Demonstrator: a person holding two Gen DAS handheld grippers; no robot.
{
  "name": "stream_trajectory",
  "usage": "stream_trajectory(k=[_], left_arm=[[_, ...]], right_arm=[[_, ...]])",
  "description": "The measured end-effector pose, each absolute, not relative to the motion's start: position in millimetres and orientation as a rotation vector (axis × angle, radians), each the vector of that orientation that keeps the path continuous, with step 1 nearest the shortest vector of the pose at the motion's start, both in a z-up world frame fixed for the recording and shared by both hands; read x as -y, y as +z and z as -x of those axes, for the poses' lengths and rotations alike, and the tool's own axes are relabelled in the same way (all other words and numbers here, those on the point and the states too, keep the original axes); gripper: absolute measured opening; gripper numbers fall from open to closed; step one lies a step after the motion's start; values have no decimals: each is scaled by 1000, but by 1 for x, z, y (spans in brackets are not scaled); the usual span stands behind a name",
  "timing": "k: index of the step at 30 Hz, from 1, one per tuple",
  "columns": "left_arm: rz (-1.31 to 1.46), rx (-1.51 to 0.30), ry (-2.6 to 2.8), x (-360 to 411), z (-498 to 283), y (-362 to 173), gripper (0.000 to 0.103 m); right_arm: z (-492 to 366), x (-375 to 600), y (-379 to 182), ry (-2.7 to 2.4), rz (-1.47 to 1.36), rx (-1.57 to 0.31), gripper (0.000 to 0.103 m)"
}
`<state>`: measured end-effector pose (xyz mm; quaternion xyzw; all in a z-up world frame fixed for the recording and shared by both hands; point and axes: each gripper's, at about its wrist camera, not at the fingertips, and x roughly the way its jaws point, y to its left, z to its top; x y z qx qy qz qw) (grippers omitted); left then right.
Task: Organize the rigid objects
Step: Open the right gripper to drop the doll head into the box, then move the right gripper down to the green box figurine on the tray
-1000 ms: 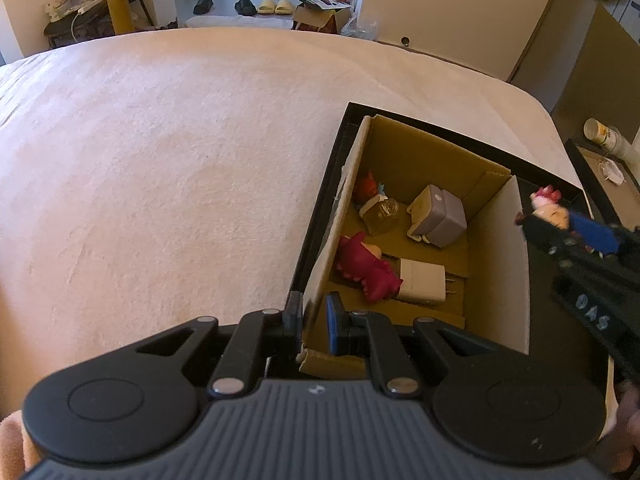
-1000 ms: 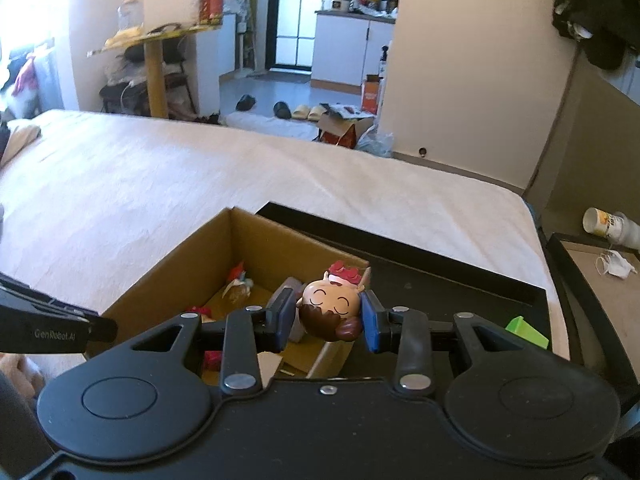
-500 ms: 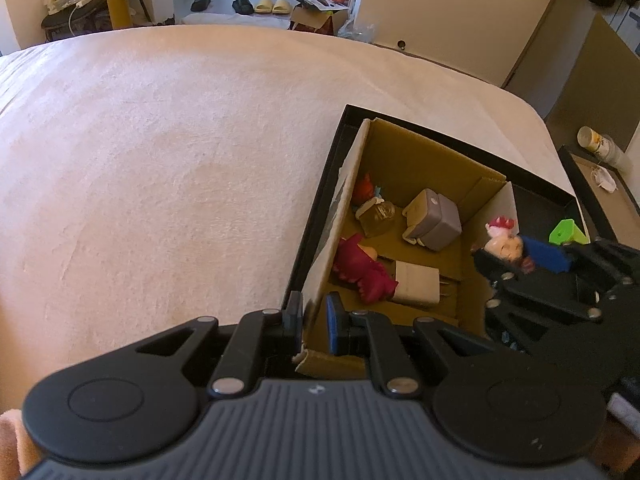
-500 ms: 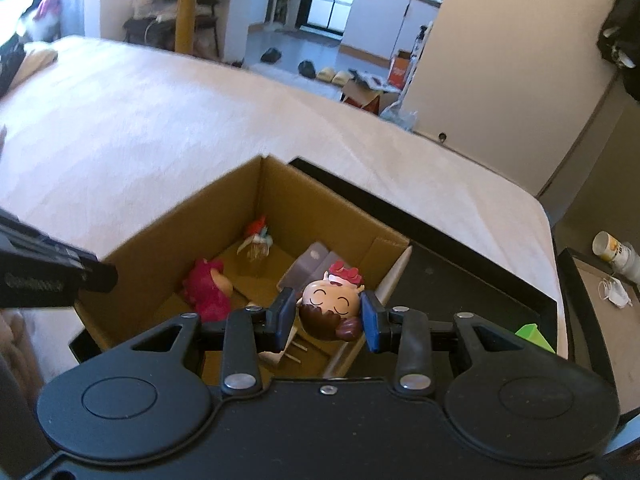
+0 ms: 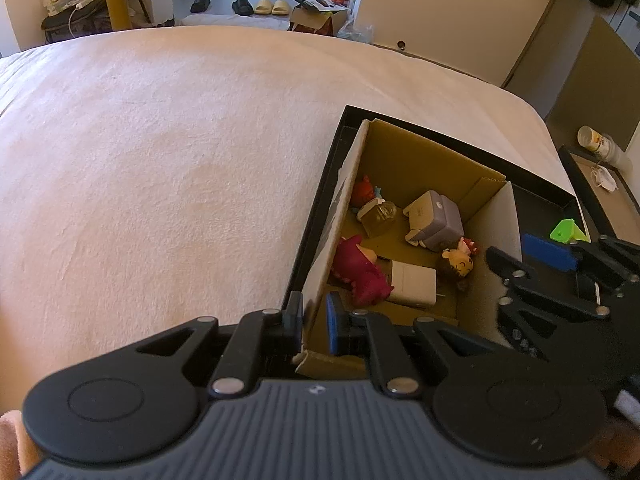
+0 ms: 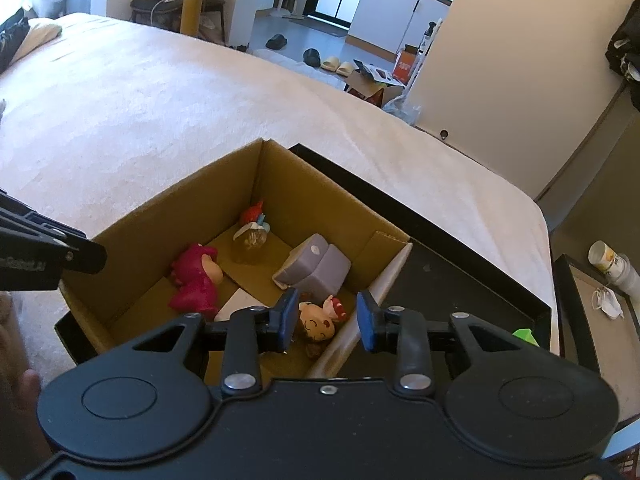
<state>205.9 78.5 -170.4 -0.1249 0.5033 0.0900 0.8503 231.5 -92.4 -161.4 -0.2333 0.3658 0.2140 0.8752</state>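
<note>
The left gripper, angled steeply down, pinches the cardboard box by its near wall at six o'clock. The right gripper tilts down over the box's right wall at four o'clock, jaws spread but closing, touching nothing. The doll head lies on the box floor just below them.

place: home, likely bedroom | bed | slippers | kitchen cabinets

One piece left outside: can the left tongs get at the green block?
Probably not yet: the left tongs are shut on the near wall of the cardboard box, and the green block lies in the black tray past the box's far wall.
</note>
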Motion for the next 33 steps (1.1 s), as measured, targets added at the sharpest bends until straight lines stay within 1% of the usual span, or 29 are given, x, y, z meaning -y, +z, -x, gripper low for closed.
stream_trajectory(k=[10,21,30,33], left_arm=[[237,-1063,199,-74,-206,-169,11],[207,-1079,217,-70,-209,-172,11],[185,-1092,232,-67,-211,-174,11],[172,-1097,239,-66,-212,-175,11]], right_arm=[[-229,121,-144,410,376,-720,32],[-235,160,-155,349,292,-727,36],[-241,184,-165,311,254,-743,43],[-243,191,-168,293,249,-742,51]])
